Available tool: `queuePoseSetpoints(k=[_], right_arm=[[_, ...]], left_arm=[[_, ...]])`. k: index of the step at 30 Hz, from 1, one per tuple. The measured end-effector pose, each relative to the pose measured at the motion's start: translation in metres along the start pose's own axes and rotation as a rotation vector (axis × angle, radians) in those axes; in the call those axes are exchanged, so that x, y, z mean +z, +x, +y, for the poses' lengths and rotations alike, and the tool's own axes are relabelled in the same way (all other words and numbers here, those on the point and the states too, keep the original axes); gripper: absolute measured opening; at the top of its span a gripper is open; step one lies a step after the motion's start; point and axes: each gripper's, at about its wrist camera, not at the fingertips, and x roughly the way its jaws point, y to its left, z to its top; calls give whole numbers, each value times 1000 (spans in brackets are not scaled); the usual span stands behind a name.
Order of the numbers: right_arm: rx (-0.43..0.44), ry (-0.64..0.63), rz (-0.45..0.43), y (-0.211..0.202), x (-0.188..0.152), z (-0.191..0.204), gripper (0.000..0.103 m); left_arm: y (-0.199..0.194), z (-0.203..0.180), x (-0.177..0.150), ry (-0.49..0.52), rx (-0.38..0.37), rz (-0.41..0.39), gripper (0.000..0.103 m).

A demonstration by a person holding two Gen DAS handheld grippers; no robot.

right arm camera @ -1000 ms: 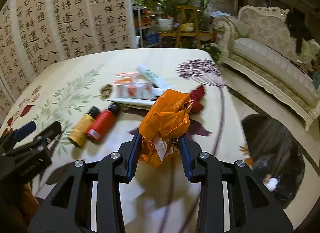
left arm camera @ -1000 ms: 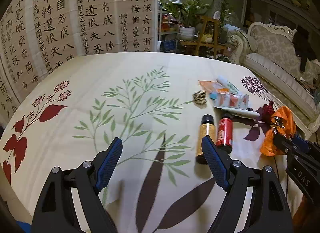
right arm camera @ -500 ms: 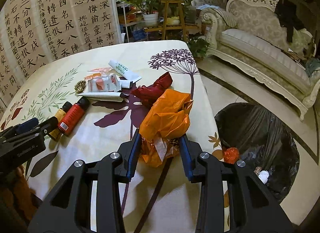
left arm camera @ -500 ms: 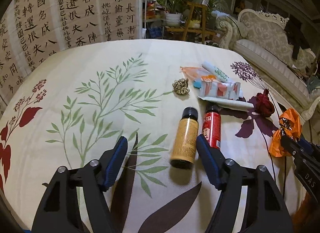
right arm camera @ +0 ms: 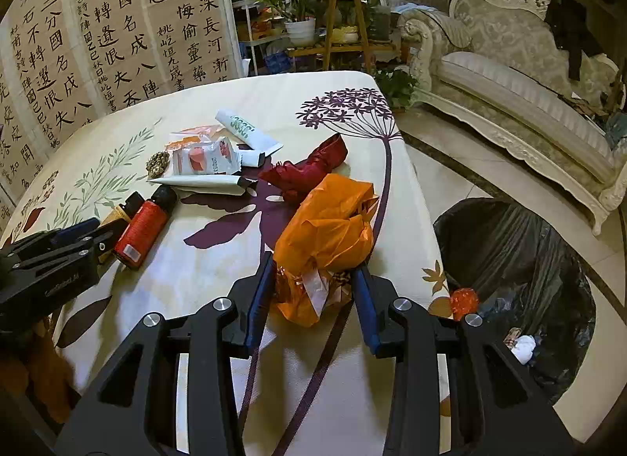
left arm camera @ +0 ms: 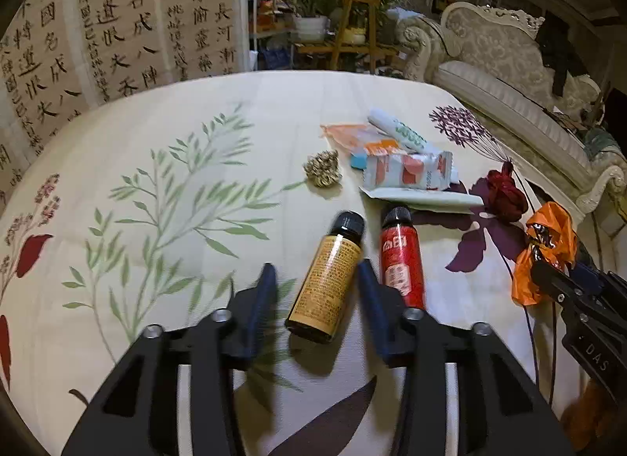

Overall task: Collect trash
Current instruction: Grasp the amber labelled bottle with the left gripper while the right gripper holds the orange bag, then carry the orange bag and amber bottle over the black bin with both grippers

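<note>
The left gripper (left arm camera: 315, 279) is closing around the yellow bottle (left arm camera: 327, 285), pads not yet touching; beside it, the right gripper (right arm camera: 311, 279) pinches the orange bag (right arm camera: 327, 232).

Two bottles (left arm camera: 352, 279) side by side on tablecloth (left arm camera: 176, 122)

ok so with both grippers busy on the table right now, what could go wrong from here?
1. The left gripper has its jaws closing around the yellow bottle, and the red bottle lies right beside it, so a jaw may knock it rolling.
2. The orange bag in the right gripper is loose and crumpled, so it could slip before reaching the black bin bag.
</note>
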Motion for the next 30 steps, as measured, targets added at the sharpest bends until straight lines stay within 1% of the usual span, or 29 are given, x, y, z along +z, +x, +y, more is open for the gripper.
queuePoseSetpoints(k=[1, 3, 7, 12, 20, 24, 27, 30], right_arm=[[0, -1, -1, 0, 0, 0, 37], [0, 0, -1, 0, 0, 0, 37], [-9, -12, -8, -1, -1, 2, 36], [-14, -13, -22, -5, -2, 2, 35], [-29, 7, -49, -22, -6, -7, 35], [-48, 17, -62, -31, -10, -16, 35], [-70, 30, -72, -40, -14, -26, 35], [-98, 51, -81, -49, -19, -40, 35]], left_arm=[[-1, 0, 0, 4, 8, -7, 36], [-1, -1, -1, 16, 10, -10, 25], [-1, -3, -2, 24, 10, -15, 25], [-5, 1, -4, -3, 3, -33, 25], [-29, -3, -11, -21, -10, -75, 25], [-45, -16, -15, -14, -35, -105, 25], [-52, -29, -19, 11, -45, -124, 25], [-56, -46, -22, 41, -69, -131, 25]])
